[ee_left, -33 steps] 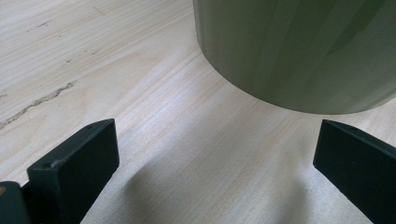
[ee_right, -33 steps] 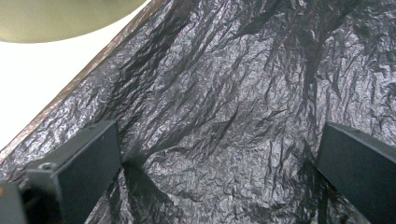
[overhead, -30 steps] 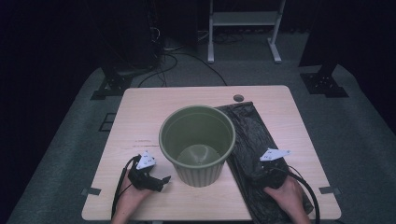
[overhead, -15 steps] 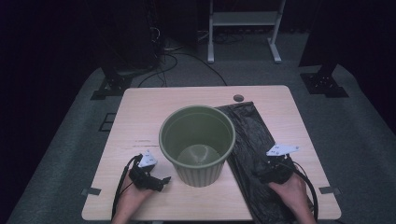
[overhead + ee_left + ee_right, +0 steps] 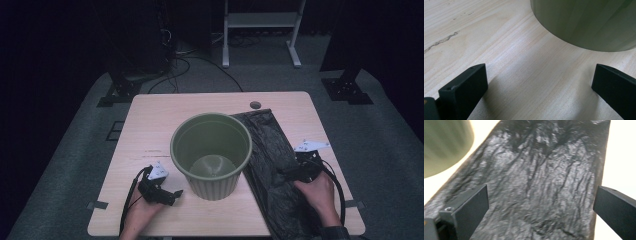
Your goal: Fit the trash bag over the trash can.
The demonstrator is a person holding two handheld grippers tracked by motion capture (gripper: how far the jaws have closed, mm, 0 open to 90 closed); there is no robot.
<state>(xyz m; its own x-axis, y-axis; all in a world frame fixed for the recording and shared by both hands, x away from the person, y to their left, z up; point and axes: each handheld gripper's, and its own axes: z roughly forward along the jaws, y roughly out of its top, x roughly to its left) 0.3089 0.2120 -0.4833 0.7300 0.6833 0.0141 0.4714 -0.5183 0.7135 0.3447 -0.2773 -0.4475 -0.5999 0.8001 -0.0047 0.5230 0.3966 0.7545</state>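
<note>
The right gripper [image 5: 289, 173], jaws spread wide and holding nothing, hovers low over the one black bag [image 5: 272, 165], which lies flat on the table [image 5: 150, 115] just right of the bin [image 5: 211, 152]. The left gripper [image 5: 172, 195], also spread and empty, rests near the bin's base. One green bin stands upright mid-table. Two grippers, two hands.

green bin [image 5: 211, 152], black bag [image 5: 272, 170] beside — table [image 5: 150, 120]
</note>
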